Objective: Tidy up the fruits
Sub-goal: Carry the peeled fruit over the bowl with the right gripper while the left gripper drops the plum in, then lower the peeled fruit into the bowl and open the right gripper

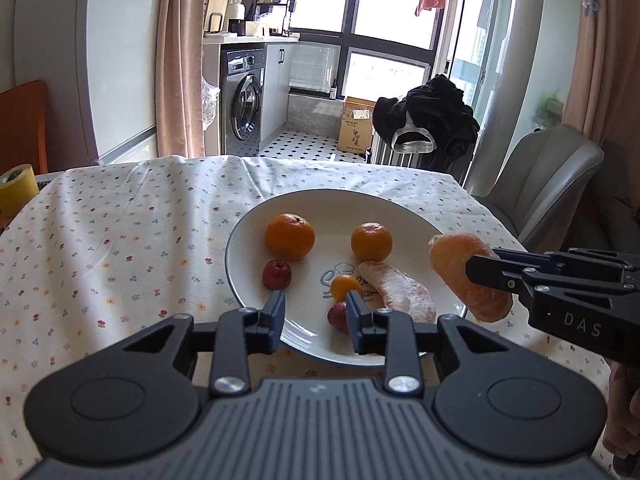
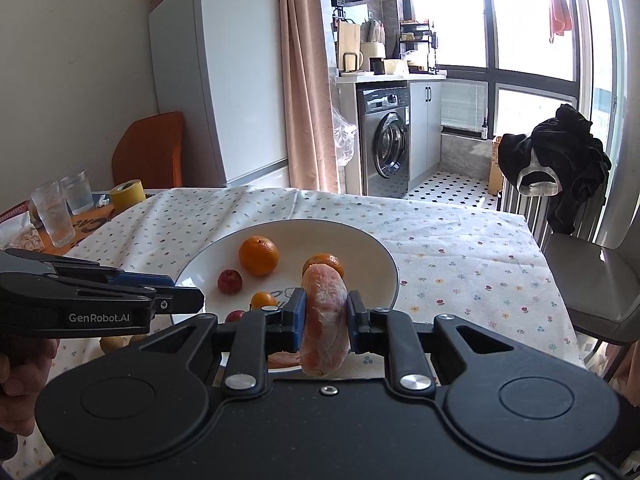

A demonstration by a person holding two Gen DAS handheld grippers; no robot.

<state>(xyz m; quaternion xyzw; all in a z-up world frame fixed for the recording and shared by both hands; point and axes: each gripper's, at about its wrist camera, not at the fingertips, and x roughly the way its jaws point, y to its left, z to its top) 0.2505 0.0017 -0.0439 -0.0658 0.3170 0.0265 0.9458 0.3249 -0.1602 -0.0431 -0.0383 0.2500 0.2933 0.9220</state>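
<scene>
Flowered cloth covers our bench [image 1: 120, 240]; on it the white plate [image 1: 248, 232] carries two oranges [image 1: 290, 236]. Our right gripper [image 2: 323, 312] clamps a peeled citrus piece [image 2: 324, 320] above the plate's rim; our left gripper [image 1: 316, 312] gapes empty.

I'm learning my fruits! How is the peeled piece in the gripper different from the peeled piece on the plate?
The held segment is pinched between the right gripper fingers, up in the air; the plate segment lies flat on the white plate. The held segment stands nearly upright in the right wrist view; the plate segment rests on its side. Both are peeled, pinkish-orange citrus pieces.
</scene>
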